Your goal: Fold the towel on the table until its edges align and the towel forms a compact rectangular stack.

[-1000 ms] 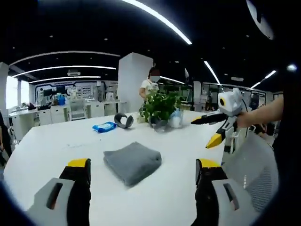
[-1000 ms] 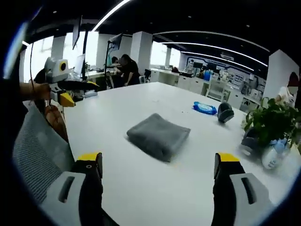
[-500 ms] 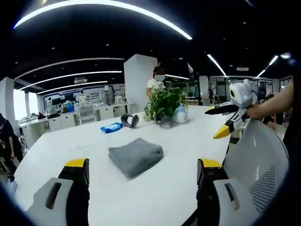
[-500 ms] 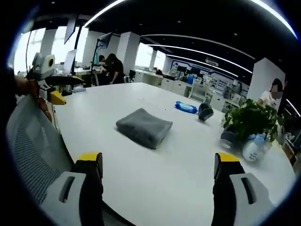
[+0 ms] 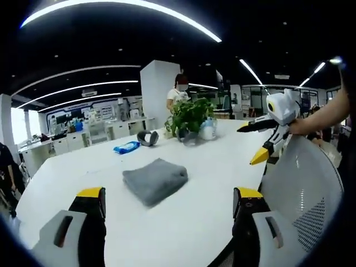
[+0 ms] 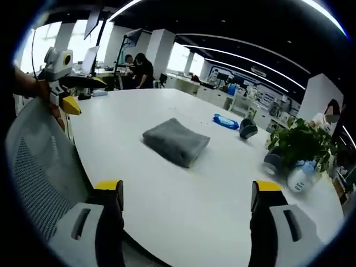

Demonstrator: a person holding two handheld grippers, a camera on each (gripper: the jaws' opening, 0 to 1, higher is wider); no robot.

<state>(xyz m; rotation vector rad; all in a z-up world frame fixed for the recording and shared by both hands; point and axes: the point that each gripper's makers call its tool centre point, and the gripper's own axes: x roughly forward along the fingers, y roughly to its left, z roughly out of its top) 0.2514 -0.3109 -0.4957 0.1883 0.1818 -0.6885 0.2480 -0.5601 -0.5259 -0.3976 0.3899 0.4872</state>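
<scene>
Where the white table point(image 5: 72, 167) spreads across both views, a grey towel point(image 5: 154, 180) lies on it as a compact folded stack, roughly rectangular, its edges stacked close together; nothing touches it.

Left gripper point(image 5: 168, 214): held low at the near table edge, jaws spread wide apart with yellow tips, nothing between them; the towel sits beyond the gap, well apart from both jaws. In the right gripper view it appears at the left point(image 6: 68, 89), held by a hand point(image 6: 25, 84), jaws parted.

Right gripper point(image 6: 187, 208): likewise at the near edge, jaws set wide and empty, towel point(image 6: 176, 141) ahead and clear of them. In the left gripper view it appears at the right point(image 5: 257, 142), held by a hand point(image 5: 303, 125), jaws parted.

Other items on the table, far side, well apart from the towel: a blue packet point(image 5: 125, 147), a dark curved object point(image 5: 147, 138), a potted green plant point(image 5: 190, 118), a pale bottle point(image 5: 208, 129) just beside the plant.

Surroundings: a white mesh chair back point(image 5: 303, 189) near the table edge; a person point(image 5: 178, 94) standing behind the plant; a white pillar point(image 5: 156, 92); desks and ceiling light strips beyond.
</scene>
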